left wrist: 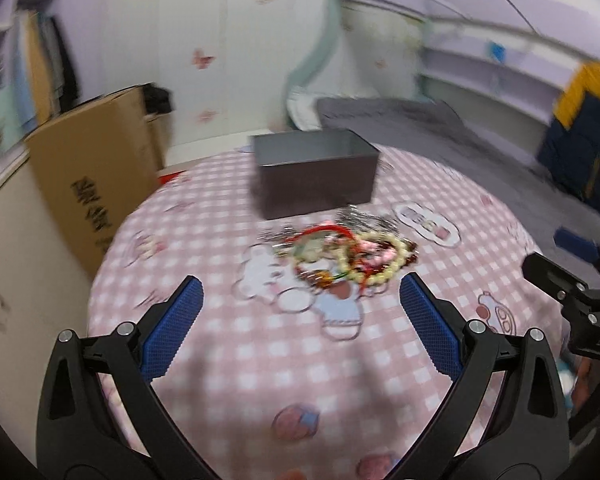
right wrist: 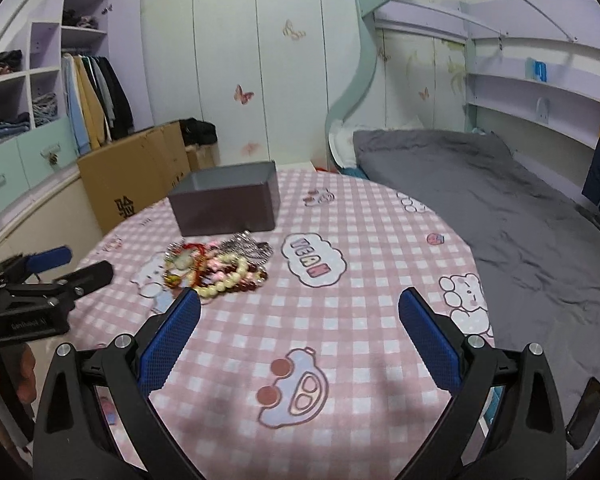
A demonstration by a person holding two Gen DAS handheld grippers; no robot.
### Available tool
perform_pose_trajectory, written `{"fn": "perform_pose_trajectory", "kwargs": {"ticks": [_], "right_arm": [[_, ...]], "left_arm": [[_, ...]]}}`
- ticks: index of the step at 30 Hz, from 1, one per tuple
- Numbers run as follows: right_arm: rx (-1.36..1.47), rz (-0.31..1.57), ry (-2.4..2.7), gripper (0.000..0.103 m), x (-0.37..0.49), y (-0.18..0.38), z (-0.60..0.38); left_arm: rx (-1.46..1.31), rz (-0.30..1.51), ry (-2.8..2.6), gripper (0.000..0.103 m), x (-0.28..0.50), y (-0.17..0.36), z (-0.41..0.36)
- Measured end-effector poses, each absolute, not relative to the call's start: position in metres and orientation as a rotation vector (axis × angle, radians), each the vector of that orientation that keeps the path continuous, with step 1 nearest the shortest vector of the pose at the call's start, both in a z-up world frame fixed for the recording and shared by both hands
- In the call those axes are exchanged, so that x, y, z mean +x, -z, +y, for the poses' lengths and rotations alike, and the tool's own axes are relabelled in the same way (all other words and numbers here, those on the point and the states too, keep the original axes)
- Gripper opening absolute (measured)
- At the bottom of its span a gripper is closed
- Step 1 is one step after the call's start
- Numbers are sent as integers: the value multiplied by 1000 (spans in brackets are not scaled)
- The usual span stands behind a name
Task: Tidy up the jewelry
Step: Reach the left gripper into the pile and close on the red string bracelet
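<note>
A tangled pile of jewelry (left wrist: 346,254) lies on the pink checked tablecloth (left wrist: 260,368): cream, pink and dark red bead bracelets, red cord, silvery chains. It also shows in the right wrist view (right wrist: 216,270). An open dark grey box (left wrist: 314,172) stands just behind the pile, seen too in the right wrist view (right wrist: 228,202). My left gripper (left wrist: 300,300) is open and empty, hovering just in front of the pile; the view is blurred. My right gripper (right wrist: 300,312) is open and empty, to the right of the pile.
A cardboard box (right wrist: 136,184) stands beyond the table's left edge. A bed with a grey cover (right wrist: 500,208) runs along the right. The right gripper shows at the right edge of the left view (left wrist: 572,292); the left gripper shows at left in the right view (right wrist: 48,276).
</note>
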State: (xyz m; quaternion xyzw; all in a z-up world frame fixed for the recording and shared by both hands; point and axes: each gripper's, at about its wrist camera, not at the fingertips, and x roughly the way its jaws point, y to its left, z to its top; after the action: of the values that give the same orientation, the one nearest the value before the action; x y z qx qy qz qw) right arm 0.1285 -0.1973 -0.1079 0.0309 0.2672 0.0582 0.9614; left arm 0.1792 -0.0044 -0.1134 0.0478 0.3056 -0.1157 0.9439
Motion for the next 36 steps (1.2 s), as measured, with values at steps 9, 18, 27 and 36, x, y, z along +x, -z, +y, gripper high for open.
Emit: {"fn": "perform_pose_trajectory", "kwargs": {"ticks": [9,18,27,36], "right_arm": [[70,609,-146,95,158,120,-206],[49,628,-166,95,171,121,-202],[9,643,-211,95,178,116,-189],[8,705,-309,68,205,114,-174]], "left_arm": [[230,715,334,67,226,136,-33],[209,821,447,12,249,153,-34],[106,807,396,5,246,144,1],[-20,741,436,5,229,118,40]]}}
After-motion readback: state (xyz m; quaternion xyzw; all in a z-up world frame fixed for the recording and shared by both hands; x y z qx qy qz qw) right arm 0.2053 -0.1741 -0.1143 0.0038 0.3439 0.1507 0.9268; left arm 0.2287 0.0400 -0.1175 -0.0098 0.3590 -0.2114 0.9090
